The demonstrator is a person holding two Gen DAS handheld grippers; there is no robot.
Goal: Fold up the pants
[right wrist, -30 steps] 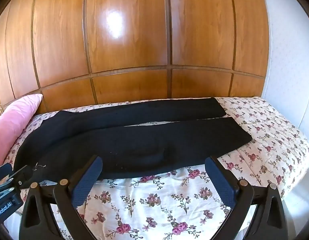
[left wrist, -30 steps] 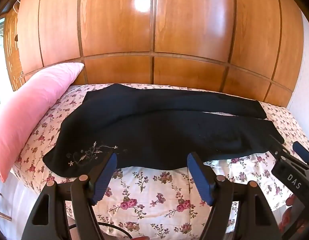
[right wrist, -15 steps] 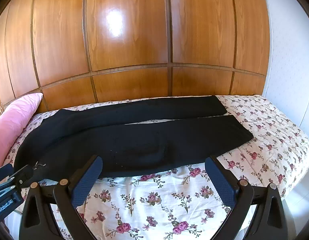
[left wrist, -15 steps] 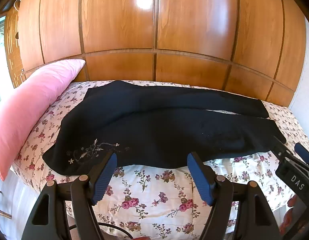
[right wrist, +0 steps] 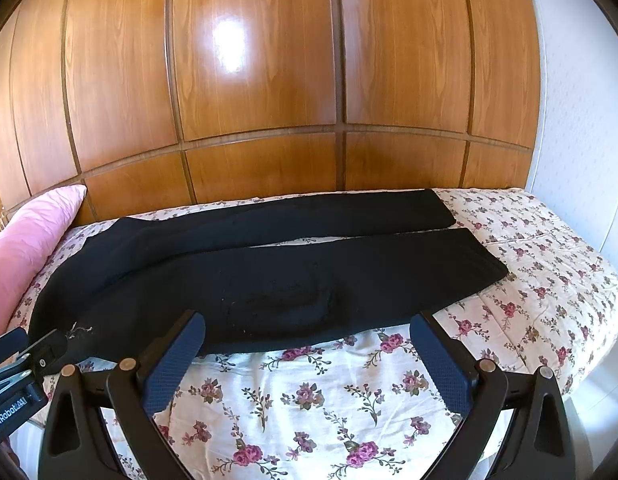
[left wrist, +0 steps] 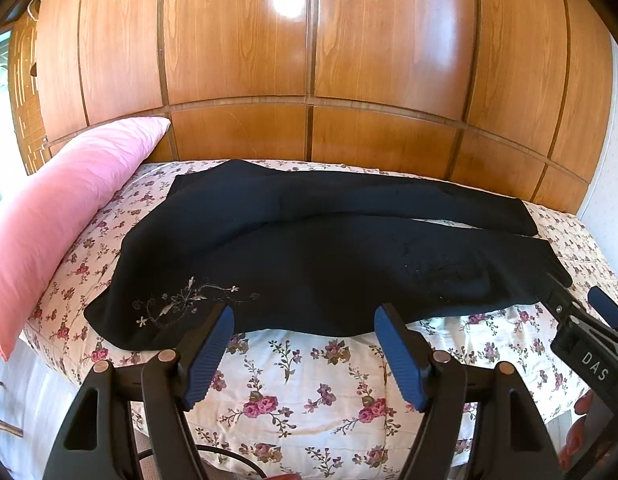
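Observation:
Black pants (left wrist: pixel 309 256) lie spread flat across the floral bed (left wrist: pixel 309 380), waist at the left with pale embroidery, both legs running to the right. They also show in the right wrist view (right wrist: pixel 269 276). My left gripper (left wrist: pixel 305 322) is open and empty, above the bed's near edge just short of the pants' near edge. My right gripper (right wrist: pixel 309 330) is open and empty, near the pants' near edge too. The right gripper shows at the left view's right edge (left wrist: pixel 581 320); the left gripper at the right view's left edge (right wrist: pixel 21 356).
A pink pillow (left wrist: pixel 57 208) leans at the left end of the bed. A glossy wooden panel wall (left wrist: pixel 309 60) stands right behind the bed. A white wall (right wrist: pixel 581 120) is at the right. The bed's near edge drops off below the grippers.
Both grippers have drawn back and risen a little; the pants sit slightly higher and farther in both views. The pants have not moved.

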